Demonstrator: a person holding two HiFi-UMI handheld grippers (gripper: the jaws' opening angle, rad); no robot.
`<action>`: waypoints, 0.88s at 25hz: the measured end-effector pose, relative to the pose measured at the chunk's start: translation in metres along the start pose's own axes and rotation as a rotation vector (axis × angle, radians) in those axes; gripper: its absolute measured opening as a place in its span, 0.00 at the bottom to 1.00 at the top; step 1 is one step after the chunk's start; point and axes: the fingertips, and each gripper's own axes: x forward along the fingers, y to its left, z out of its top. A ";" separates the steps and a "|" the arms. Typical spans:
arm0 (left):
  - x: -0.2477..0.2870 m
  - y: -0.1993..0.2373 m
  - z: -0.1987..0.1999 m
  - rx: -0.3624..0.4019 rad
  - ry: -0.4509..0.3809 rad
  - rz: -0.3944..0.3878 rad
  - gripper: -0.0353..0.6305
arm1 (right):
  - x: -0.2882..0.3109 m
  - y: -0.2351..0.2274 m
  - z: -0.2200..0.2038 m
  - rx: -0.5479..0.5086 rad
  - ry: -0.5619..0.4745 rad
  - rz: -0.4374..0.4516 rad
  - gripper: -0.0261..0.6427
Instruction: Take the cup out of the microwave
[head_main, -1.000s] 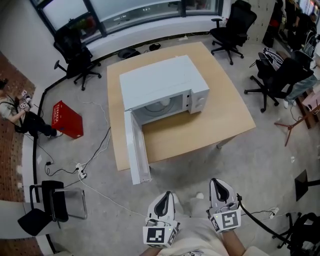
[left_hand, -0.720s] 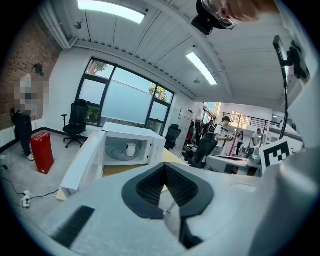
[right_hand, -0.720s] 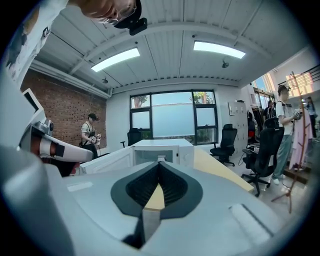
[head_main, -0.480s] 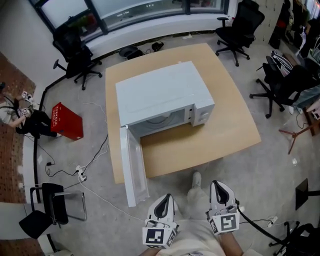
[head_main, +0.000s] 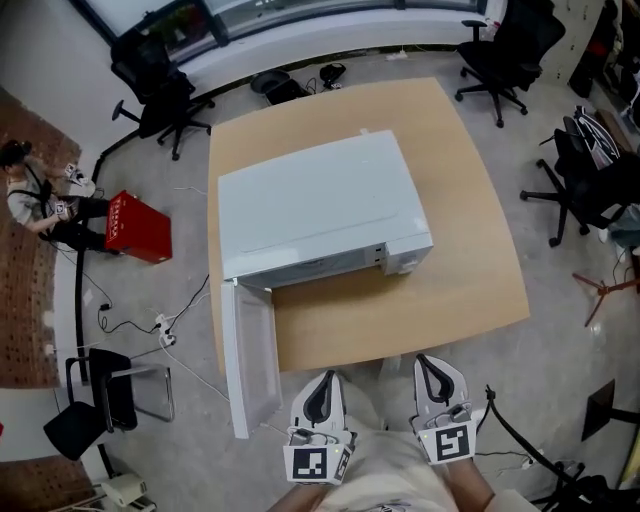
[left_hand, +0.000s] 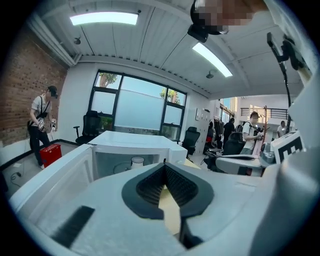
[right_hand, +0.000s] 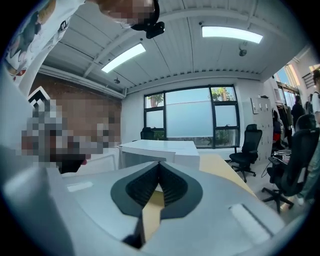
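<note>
Probably light, brittle: pinch the cup (left_hand: 137, 161), left of centre inside the microwave (left_hand: 131, 142), across its wall. Note left gripper (left_hand: 164, 176), right gripper (right_hand: 159, 176) closed, empty.

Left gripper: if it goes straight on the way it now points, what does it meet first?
Probably the front of the microwave, beside its open cavity; the table might come first, depth unclear.

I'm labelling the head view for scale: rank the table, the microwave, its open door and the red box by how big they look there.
1. table
2. microwave
3. open door
4. red box
The box sits lower, on the floor, so may look undersized.
</note>
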 end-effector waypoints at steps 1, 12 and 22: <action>0.006 0.001 0.001 -0.007 -0.005 0.005 0.06 | 0.005 -0.001 -0.002 0.001 0.006 0.005 0.05; 0.063 0.020 -0.012 0.006 0.014 -0.024 0.12 | 0.053 0.009 -0.014 0.011 0.024 0.034 0.05; 0.175 0.092 -0.059 -0.014 0.037 0.092 0.43 | 0.097 0.013 -0.056 0.041 0.082 0.054 0.05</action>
